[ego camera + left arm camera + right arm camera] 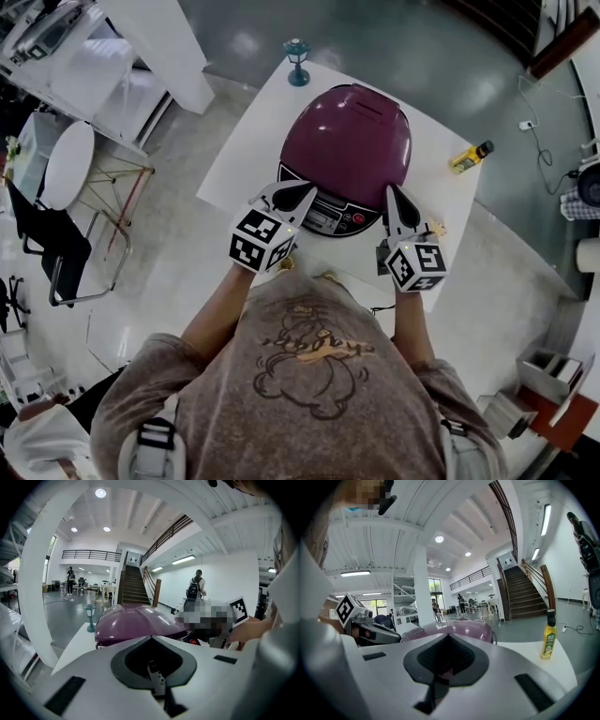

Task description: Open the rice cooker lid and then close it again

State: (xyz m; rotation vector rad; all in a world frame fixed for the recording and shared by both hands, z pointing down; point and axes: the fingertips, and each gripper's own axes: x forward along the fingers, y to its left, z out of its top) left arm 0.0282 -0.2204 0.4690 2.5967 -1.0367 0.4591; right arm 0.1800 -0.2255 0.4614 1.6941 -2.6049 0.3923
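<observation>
The left gripper [298, 195] and right gripper [394, 201], jaws clenched on nothing, flank the front panel of the purple rice cooker [349, 141], which sits lid-down on the white bench [242, 161]; probably best to press the lid's front edge with one closed tip while the other steadies the body.

A small teal lantern ornament [298, 62] stands at the far corner of the white table [246, 150]. A yellow bottle [470, 157] with a dark cap stands upright near the table's right corner. A round white side table [68, 164] and a black chair [54, 251] sit on the floor to the left.
</observation>
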